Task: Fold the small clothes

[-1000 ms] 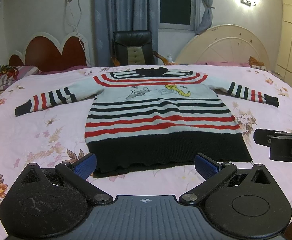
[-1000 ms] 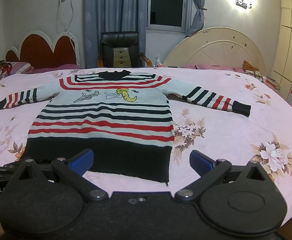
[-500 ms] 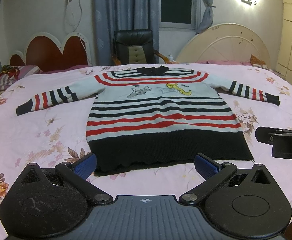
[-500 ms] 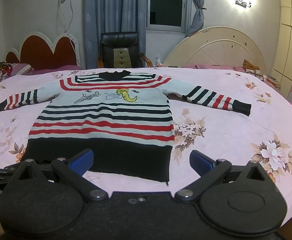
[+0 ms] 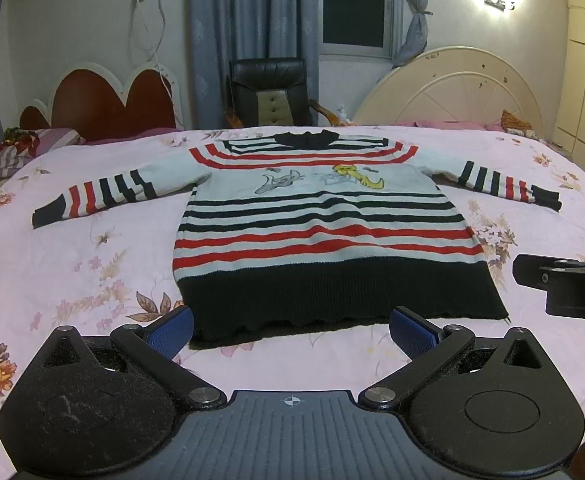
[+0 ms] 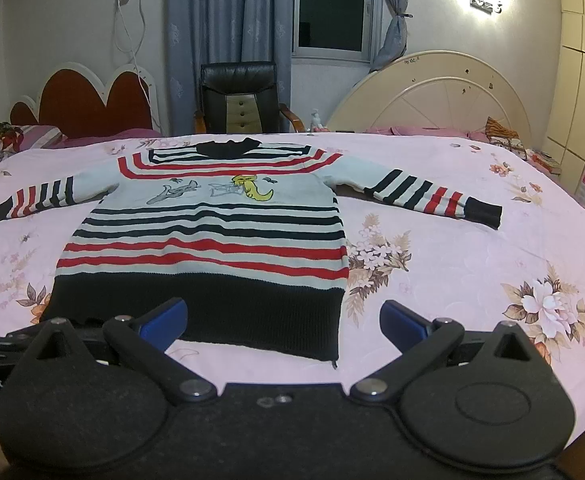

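Both my left tool (image 5: 290, 330) and right tool (image 6: 284, 320) gape wide, empty, at six o'clock of the sweater (image 5: 316, 232); a shallow pinch could drag the bed (image 5: 72, 264) sheet.

A home bedroom: beyond the fingers lie a pink floral-sheeted bed (image 5: 92, 248), a red heart-shaped headboard (image 5: 104, 100) and grey curtains (image 5: 248, 20).

Ribbed knit sweater (image 5: 324, 236), matt; smooth printed cotton bedsheet (image 5: 92, 264); glossy leather chair (image 5: 268, 92); matt black plastic left gripper (image 5: 290, 330), textured blue pads (image 5: 170, 330).
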Tool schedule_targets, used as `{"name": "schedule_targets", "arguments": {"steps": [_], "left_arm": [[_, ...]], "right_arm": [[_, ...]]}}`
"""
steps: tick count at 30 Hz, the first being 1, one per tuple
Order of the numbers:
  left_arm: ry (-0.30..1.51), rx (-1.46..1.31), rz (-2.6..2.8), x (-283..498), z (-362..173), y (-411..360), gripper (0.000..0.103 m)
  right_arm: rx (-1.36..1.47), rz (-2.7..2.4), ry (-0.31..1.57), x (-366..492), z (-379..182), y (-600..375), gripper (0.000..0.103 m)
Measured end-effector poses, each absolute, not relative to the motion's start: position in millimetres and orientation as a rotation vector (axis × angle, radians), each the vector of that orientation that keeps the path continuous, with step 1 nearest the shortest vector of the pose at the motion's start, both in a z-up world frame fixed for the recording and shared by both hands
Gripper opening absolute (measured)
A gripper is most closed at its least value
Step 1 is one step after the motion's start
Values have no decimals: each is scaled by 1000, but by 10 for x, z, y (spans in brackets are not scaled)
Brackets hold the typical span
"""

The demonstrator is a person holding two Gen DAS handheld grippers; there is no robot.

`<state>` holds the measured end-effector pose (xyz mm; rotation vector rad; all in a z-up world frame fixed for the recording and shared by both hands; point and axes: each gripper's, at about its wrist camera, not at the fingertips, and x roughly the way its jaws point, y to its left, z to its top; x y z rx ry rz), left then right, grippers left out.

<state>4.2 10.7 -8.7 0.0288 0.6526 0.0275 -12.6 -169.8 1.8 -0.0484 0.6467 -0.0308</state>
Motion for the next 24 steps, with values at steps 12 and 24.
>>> {"name": "schedule_targets", "arguments": {"steps": [12, 24], "left_arm": [[655, 16, 21, 32, -98, 136, 103], [573, -88, -91, 351, -32, 129, 103]], "right_arm": [[-48, -32, 649, -125, 15, -1690, 102], [22, -111, 636, -31, 49, -2078, 102]]}}
